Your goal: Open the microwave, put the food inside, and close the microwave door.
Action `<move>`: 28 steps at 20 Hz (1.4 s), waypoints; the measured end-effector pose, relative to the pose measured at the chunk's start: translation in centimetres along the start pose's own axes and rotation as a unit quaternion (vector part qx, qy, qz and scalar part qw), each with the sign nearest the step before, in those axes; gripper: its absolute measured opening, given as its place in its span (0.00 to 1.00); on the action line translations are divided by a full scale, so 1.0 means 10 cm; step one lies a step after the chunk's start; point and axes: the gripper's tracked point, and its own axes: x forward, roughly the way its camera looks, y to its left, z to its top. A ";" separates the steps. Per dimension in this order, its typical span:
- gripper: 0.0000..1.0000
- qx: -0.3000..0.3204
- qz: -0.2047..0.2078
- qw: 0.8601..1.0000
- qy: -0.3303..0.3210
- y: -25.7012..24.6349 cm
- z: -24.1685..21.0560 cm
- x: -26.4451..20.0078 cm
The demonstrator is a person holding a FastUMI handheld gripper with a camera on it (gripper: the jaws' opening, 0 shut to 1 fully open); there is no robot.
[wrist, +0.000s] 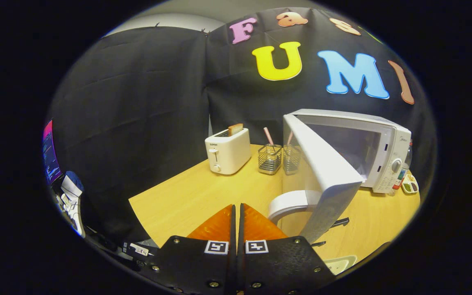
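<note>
Here the empty, closed claw [236, 213] sits just left of the microwave door [322, 172].

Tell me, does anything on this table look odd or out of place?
Nothing looks spilled or broken. The microwave has its door swung wide open toward the gripper, whose fingers are closed together and hold nothing. A slice of bread sticks up from the toaster.

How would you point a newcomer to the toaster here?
Start at the white microwave with its door swung open on the wooden table. Past two wire holders beside it stands the toaster, beyond the closed, empty gripper. It alone has bread sticking up.
</note>
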 end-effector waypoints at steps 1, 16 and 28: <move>0.01 0.003 -0.009 1.000 -0.002 -0.08 0.01 0.00; 0.01 0.050 -0.133 0.990 -0.013 -1.47 0.14 -0.03; 0.01 0.069 -0.209 0.975 -0.029 -2.33 0.35 0.12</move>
